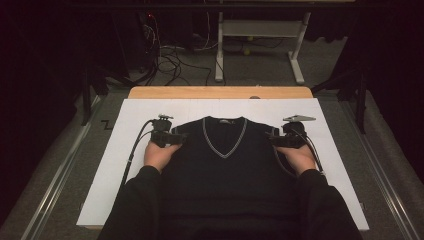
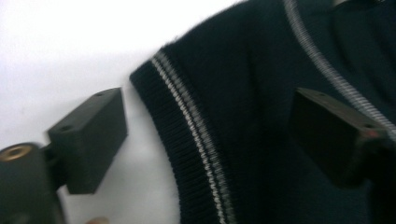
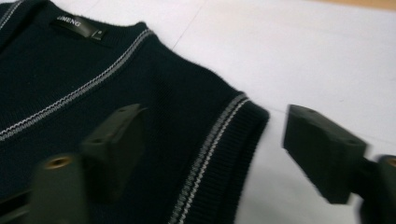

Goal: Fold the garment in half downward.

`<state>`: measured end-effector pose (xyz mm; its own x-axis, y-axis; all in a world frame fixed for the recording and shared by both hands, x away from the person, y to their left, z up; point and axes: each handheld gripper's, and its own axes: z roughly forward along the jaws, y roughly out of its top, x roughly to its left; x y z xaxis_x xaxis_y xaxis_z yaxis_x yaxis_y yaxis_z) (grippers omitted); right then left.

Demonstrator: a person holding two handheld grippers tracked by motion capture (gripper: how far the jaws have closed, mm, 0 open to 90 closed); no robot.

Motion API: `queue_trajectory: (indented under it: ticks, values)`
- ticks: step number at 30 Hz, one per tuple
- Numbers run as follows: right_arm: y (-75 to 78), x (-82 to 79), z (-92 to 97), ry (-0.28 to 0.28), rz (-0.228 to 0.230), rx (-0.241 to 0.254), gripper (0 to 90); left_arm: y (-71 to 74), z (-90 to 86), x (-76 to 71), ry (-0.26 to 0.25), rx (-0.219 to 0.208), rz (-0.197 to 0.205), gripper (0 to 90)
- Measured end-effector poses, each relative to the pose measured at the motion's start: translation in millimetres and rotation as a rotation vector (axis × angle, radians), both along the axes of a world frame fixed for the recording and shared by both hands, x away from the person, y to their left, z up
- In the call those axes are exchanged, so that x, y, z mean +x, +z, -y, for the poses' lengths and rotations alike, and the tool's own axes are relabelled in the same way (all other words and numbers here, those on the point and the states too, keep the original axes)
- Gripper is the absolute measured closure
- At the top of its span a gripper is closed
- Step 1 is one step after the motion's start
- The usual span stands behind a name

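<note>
Neck label [image 3: 78, 26] unreadable; left gripper [image 2: 205, 135] and right gripper [image 3: 215, 154] level, fingers released, straddling vest [image 1: 220, 165] shoulder edges.

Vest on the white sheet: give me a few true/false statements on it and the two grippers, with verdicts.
1. The vest lies flat, front up, with its V-neck toward the far edge of the table. True.
2. The left gripper is shut on the armhole trim. False: its fingers stand apart, astride the striped armhole edge, not pressing on it.
3. The right gripper has one finger over the knit and the other over the white sheet. True.
4. The vest is folded in half. False: it is spread open, both shoulders showing.
5. A label sits inside the back of the neck. True, in the right gripper view.
</note>
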<state>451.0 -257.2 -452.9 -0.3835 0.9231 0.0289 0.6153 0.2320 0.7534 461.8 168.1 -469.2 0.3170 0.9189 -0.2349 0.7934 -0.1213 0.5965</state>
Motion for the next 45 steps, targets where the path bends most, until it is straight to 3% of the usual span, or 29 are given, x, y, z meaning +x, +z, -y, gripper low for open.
queue_trajectory:
  ticks: [3, 5, 8, 11, 13, 20, 22, 25, 27, 30, 34, 45]
  values:
    - [-5.9, 5.4, -3.3, -0.005, -0.071, -0.016, 25.9, 0.7, 2.5, -0.2, 0.011, 0.013, -0.003, 12.9]
    - [-10.4, 6.6, -5.8, -0.005, -0.107, -0.025, 29.0, 1.5, 4.6, -2.5, 0.006, 0.040, 0.006, 21.3]
    - [-13.0, 4.5, -12.6, -0.003, -0.090, -0.081, 31.2, 1.9, 7.4, -3.5, 0.010, 0.064, 0.008, 29.8]
    - [-12.0, 3.9, -15.8, -0.006, -0.087, -0.084, 40.7, 1.6, 9.6, -3.5, 0.021, 0.053, 0.011, 37.9]
    - [-11.3, 4.1, -16.8, -0.002, -0.085, -0.079, 51.6, 0.3, 13.0, -5.6, 0.006, 0.108, 0.039, 44.9]
    - [-10.0, 3.7, -22.4, 0.026, -0.094, -0.066, 74.6, -0.2, 15.7, -8.7, -0.011, 0.078, 0.047, 64.9]
    - [-9.8, 2.4, -24.8, 0.030, -0.091, -0.072, 77.6, 0.5, 16.8, -9.9, -0.026, 0.076, 0.050, 70.5]
    - [-8.2, 1.8, -25.5, 0.036, -0.084, -0.088, 78.2, 4.1, 17.8, -13.1, -0.022, 0.082, 0.099, 72.5]
    - [-1.6, 1.8, -23.7, 0.038, -0.061, -0.113, 78.2, 11.0, 15.2, -13.6, -0.013, 0.054, 0.132, 72.6]
    - [12.4, 1.9, -16.0, 0.023, -0.027, -0.076, 78.2, 26.1, 10.2, -12.6, -0.005, 0.030, 0.170, 72.7]
    - [30.6, 1.4, -11.7, 0.008, 0.034, -0.073, 78.2, 49.4, 6.2, -14.1, 0.004, 0.014, 0.271, 72.5]
    - [81.9, -3.7, -2.0, -0.040, 0.222, -0.016, 78.1, 105.7, 1.9, -12.8, 0.013, -0.012, 0.415, 72.4]
